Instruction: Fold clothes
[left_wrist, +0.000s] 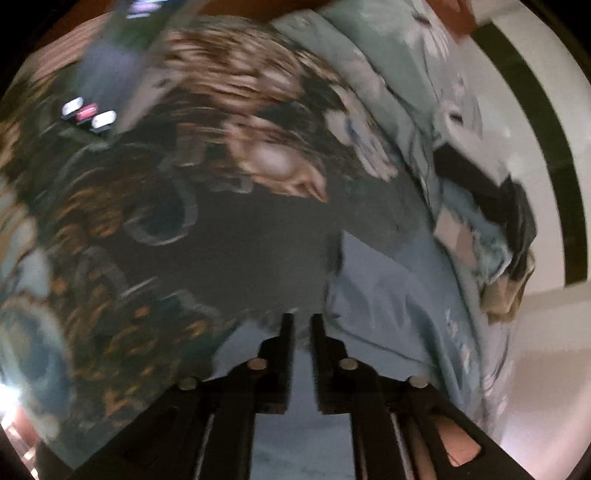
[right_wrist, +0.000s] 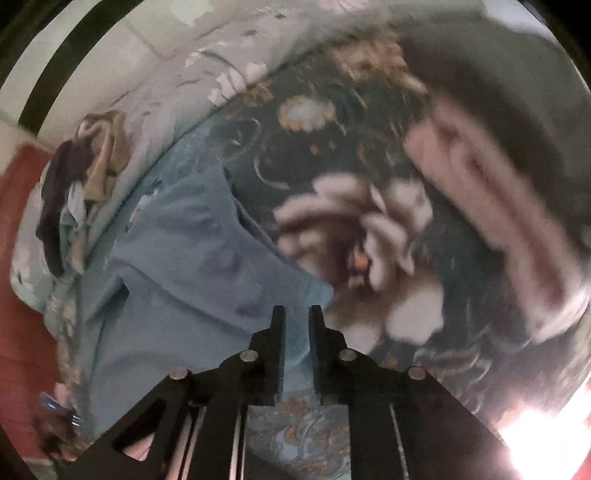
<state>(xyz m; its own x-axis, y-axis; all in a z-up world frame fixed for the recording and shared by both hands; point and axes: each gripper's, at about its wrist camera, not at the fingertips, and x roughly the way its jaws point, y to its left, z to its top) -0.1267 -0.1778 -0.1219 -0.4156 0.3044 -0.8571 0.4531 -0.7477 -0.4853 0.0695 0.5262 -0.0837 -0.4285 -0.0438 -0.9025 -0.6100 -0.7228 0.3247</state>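
Observation:
A light blue garment (left_wrist: 388, 295) (right_wrist: 177, 258) lies spread on a bed with a dark floral cover (left_wrist: 221, 240) (right_wrist: 369, 166). My left gripper (left_wrist: 303, 321) hangs over the garment's left edge, where the blue cloth meets the dark cover. Its jaws stand a narrow gap apart, and only cloth below shows through the gap. My right gripper (right_wrist: 296, 314) hovers above the garment's right corner, also slightly open with nothing pinched between its fingers. Both views are motion-blurred.
A heap of dark, tan and pale clothes (left_wrist: 491, 221) (right_wrist: 85, 173) sits near the bed's edge on a pale floral sheet (left_wrist: 388, 74). A small white and red object (left_wrist: 88, 112) lies on the cover. A blurred pink shape (right_wrist: 498, 221) fills the right.

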